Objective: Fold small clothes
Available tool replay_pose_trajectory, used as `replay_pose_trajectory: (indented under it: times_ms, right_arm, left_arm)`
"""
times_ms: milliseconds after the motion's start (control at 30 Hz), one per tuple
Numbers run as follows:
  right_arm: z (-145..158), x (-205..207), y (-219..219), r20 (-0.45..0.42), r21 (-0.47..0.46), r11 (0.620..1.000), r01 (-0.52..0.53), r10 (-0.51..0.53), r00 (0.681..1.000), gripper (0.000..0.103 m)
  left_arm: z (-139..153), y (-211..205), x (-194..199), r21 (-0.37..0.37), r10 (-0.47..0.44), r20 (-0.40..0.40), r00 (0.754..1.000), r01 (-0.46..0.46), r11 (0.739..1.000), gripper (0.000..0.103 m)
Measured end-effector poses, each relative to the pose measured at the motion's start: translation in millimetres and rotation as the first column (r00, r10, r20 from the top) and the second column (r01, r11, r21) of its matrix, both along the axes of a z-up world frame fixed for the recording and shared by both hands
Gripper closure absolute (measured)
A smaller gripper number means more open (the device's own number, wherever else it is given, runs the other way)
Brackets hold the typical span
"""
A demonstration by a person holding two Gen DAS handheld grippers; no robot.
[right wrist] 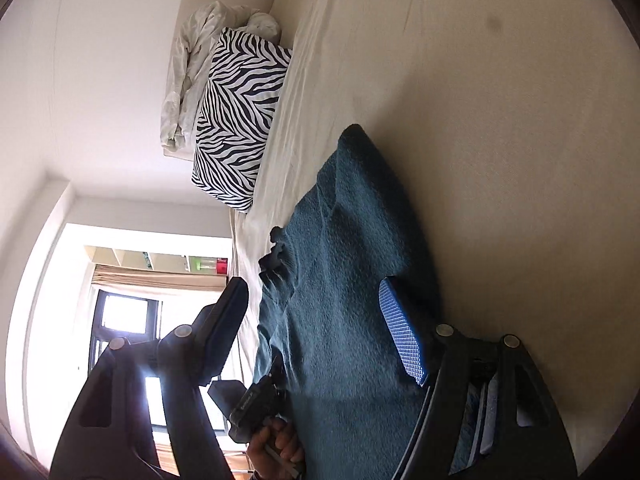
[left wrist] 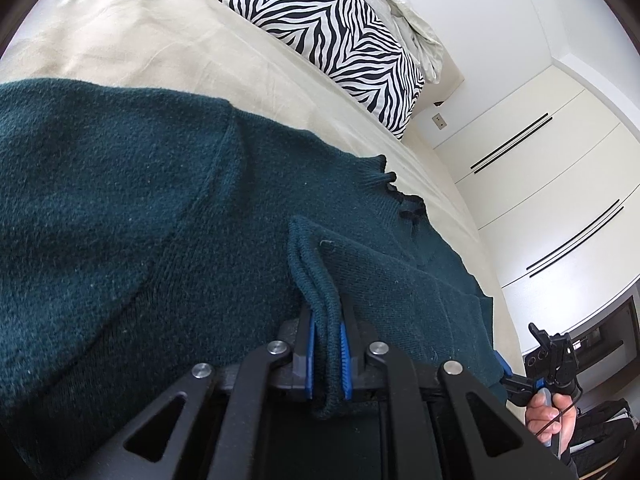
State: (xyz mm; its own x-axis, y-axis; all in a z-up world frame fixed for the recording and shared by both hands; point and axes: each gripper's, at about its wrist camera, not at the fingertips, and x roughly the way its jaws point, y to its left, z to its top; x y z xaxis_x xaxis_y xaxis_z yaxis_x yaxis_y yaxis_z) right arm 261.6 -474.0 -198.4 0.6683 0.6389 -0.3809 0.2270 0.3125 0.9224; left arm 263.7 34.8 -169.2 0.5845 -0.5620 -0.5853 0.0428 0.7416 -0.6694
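A dark teal knitted sweater (left wrist: 140, 220) lies spread on the beige bed sheet (left wrist: 160, 40). My left gripper (left wrist: 326, 320) is shut on a doubled ribbed edge of it, which stands up between the blue pads (left wrist: 344, 344). In the right wrist view, which is rolled sideways, the sweater (right wrist: 340, 280) runs under my right gripper (right wrist: 312, 286). Its jaws stand wide open, one blue pad (right wrist: 402, 332) just over the knit, and grip nothing. The right gripper (left wrist: 550, 356) also shows at the sweater's right edge, held by a hand (left wrist: 552, 412). The left gripper (right wrist: 272, 376) shows at the sweater's near edge.
A zebra-striped pillow (left wrist: 340, 40) lies at the head of the bed, with crumpled white bedding (left wrist: 400, 0) behind it. White wardrobe doors (left wrist: 540, 180) stand beyond the bed's edge. A window (right wrist: 120, 320) is on the other side. Bare sheet (right wrist: 500, 120) stretches past the sweater.
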Motion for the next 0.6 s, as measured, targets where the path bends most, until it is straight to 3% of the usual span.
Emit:
replay_pose_trajectory:
  times_ms: [133, 200, 233, 267, 300, 367, 467, 600]
  right_arm:
    - [4, -52, -13, -0.026, -0.010, 1.000, 0.024, -0.024, 0.999, 0.036]
    - [18, -86, -16, -0.028, -0.080, 0.995, 0.055, -0.058, 0.998, 0.034]
    - [26, -103, -15, -0.008, -0.099, 0.993, 0.060, -0.061, 0.998, 0.034]
    - [33, -121, -13, 0.010, -0.108, 0.992, 0.060, -0.059, 0.998, 0.034]
    - [39, -136, -9, 0.020, -0.116, 0.992, 0.059, -0.057, 0.998, 0.034]
    - [49, -163, 3, 0.041, -0.130, 0.990, 0.051, -0.047, 0.998, 0.034]
    - [59, -196, 32, 0.075, -0.114, 0.993, 0.032, -0.023, 0.997, 0.034]
    - [69, -216, 87, 0.101, -0.091, 0.995, -0.027, 0.036, 0.994, 0.034]
  left_arm:
    - [13, 6, -4, 0.008, -0.007, -0.050, 0.999, 0.008, 1.000, 0.087]
    - [30, 21, -22, 0.021, 0.038, -0.048, 0.998, -0.037, 0.999, 0.069]
    - [40, 34, -36, 0.004, 0.067, -0.030, 0.997, -0.067, 0.998, 0.046]
    - [48, 51, -52, -0.020, 0.104, -0.012, 0.995, -0.104, 0.994, 0.031]
    - [55, 71, -70, -0.050, 0.145, 0.001, 0.989, -0.145, 0.988, 0.023]
    - [61, 118, -107, -0.123, 0.237, 0.005, 0.971, -0.235, 0.964, 0.023]
    - [49, 199, -162, -0.236, 0.418, -0.073, 0.906, -0.423, 0.875, 0.023]
    - [28, 291, -232, -0.347, 0.633, -0.164, 0.757, -0.645, 0.681, 0.029]
